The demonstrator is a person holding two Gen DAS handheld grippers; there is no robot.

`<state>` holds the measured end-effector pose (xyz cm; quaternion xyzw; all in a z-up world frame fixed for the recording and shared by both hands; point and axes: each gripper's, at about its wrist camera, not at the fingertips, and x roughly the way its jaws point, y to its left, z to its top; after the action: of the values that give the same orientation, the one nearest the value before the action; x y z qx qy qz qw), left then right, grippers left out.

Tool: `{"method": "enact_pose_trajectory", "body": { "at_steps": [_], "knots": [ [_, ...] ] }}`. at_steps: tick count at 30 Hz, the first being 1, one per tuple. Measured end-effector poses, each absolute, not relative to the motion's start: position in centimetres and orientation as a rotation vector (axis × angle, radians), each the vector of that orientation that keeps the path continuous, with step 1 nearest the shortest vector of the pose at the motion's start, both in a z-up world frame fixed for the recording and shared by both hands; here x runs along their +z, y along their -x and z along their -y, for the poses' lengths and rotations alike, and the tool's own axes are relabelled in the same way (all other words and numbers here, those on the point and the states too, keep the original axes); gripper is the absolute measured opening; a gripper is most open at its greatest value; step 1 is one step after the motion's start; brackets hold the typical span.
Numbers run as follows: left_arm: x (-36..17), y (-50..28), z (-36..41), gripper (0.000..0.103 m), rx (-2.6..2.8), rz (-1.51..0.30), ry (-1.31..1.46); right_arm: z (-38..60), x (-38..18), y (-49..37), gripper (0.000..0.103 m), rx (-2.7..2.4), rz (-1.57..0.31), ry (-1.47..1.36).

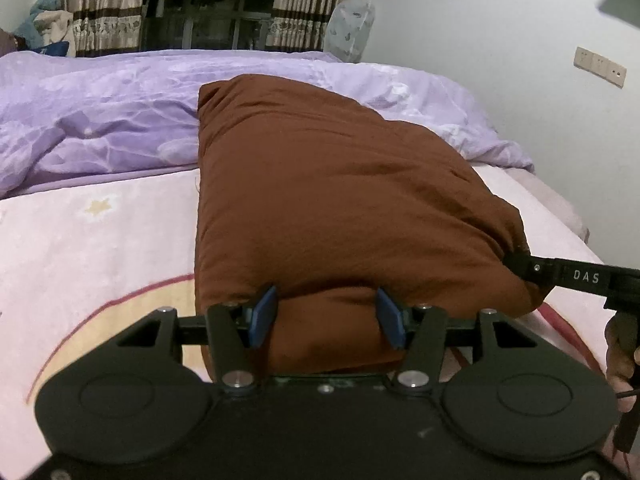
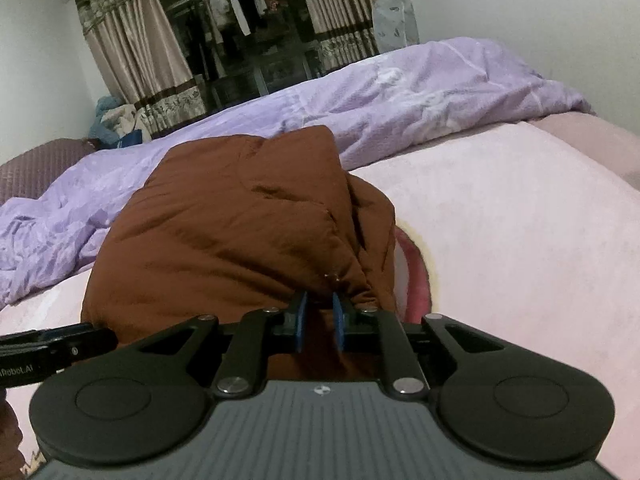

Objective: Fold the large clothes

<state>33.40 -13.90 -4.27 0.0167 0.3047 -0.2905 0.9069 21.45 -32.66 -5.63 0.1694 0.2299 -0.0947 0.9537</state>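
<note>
- Gripping the near edge of the brown padded garment (image 1: pixel 340 200), the left claw (image 1: pixel 326 318) has its blue pads set fairly wide, clamped on a thick roll of cloth
- The right claw (image 2: pixel 319 320) pinches a thin gather at the garment's near right corner, its pads almost together on the fabric
- The garment lies folded in a puffy bundle on the pink blanket (image 1: pixel 100 240) of the bed, its far end reaching the purple duvet (image 1: pixel 120 112)
- Risk, as I judge it: the right claw's shallow bite could slip off the slick fabric, and uneven pulling would skew the fold
- Springy padding may also push the bundle open, or drag it against the duvet
</note>
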Motion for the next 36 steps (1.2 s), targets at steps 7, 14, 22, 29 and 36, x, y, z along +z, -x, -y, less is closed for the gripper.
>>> {"method": "enact_pose_trajectory", "body": {
  "at_steps": [7,14,22,29,36],
  "knots": [
    [-1.9,-33.5,13.5,0.065,-0.613,-0.621,-0.086,33.3,-3.7,-21.0,0.026,-0.176,-0.475,-0.398],
    [-0.5,-37.2,8.6,0.074,-0.493,-0.630,0.000,35.6,-0.8,-20.6,0.103,-0.123,-0.349,-0.404],
    [-4.6,-43.8,5.0,0.074,-0.642,-0.817,0.375,41.0,-4.4,-25.3,0.103,-0.005,-0.493,-0.663],
    [-5.9,-46.1,5.9,0.088,-0.697,-0.840,0.408,43.8,-7.4,-27.7,0.103,0.106,-0.529,-0.836],
    [-8.0,-49.0,6.2,0.096,-0.800,-0.936,0.549,45.6,-9.3,-29.8,0.103,0.206,-0.565,-0.916]
  ]
}}
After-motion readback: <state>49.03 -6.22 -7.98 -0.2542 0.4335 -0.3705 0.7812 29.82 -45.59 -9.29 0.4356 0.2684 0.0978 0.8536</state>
